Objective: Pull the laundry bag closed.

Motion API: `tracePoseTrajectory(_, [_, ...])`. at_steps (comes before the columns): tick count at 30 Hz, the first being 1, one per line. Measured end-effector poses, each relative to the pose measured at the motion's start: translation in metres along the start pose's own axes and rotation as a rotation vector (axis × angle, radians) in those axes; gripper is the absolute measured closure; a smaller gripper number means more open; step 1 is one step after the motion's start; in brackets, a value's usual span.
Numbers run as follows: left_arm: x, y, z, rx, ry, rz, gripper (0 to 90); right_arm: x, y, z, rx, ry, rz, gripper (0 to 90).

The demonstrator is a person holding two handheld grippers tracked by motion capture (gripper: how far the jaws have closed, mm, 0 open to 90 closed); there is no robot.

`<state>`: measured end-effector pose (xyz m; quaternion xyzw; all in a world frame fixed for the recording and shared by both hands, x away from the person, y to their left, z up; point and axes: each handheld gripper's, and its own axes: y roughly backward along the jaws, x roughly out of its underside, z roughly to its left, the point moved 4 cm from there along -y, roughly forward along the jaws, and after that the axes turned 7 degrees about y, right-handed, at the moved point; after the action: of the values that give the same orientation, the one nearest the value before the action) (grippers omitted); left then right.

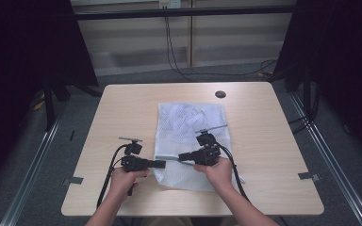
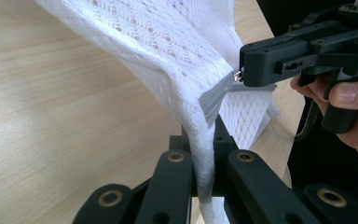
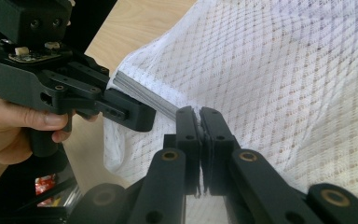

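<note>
While my left tool (image 2: 200, 154) clamps the mesh bag (image 1: 191, 123) edge | right tool (image 3: 199, 122) pinches the zipper pull (image 2: 237, 76) | risk: pull slips, mesh tears mid-frame.

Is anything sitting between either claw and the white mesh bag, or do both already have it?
Nothing visible stands between them. The left claw is shut on the edge of the white mesh bag beside the grey zipper band, and the right claw is shut at the zipper's end, on what looks like its pull.
</note>
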<state>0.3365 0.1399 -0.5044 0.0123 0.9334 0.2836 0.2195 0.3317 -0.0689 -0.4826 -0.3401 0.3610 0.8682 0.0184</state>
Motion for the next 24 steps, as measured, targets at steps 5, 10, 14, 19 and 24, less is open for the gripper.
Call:
tracePoseTrajectory(5, [-0.0002, 0.0007, 0.0, -0.002, 0.009, -0.004, 90.0, 0.0002, 0.0, 0.0001, -0.008, 0.0, -0.001, 87.2])
tracePoseTrajectory(10, [-0.0002, 0.0004, 0.0007, -0.005, 0.0, -0.001, 90.0, 0.0007, 0.0014, -0.0005, -0.004, 0.0, 0.004, 87.2])
tracePoseTrajectory(14, [-0.0003, 0.0013, 0.0002, 0.002, 0.014, -0.004, 90.0, 0.0011, 0.0031, -0.0022, 0.002, -0.002, 0.001, 87.2])
tracePoseTrajectory(19, [-0.0005, 0.0017, 0.0005, 0.004, 0.012, -0.004, 90.0, 0.0015, 0.0054, -0.0032, -0.003, -0.002, 0.001, 87.2])
tracePoseTrajectory(24, [-0.0005, 0.0018, 0.0011, 0.002, 0.009, -0.002, 90.0, 0.0022, 0.0077, -0.005, 0.003, -0.005, 0.003, 87.2])
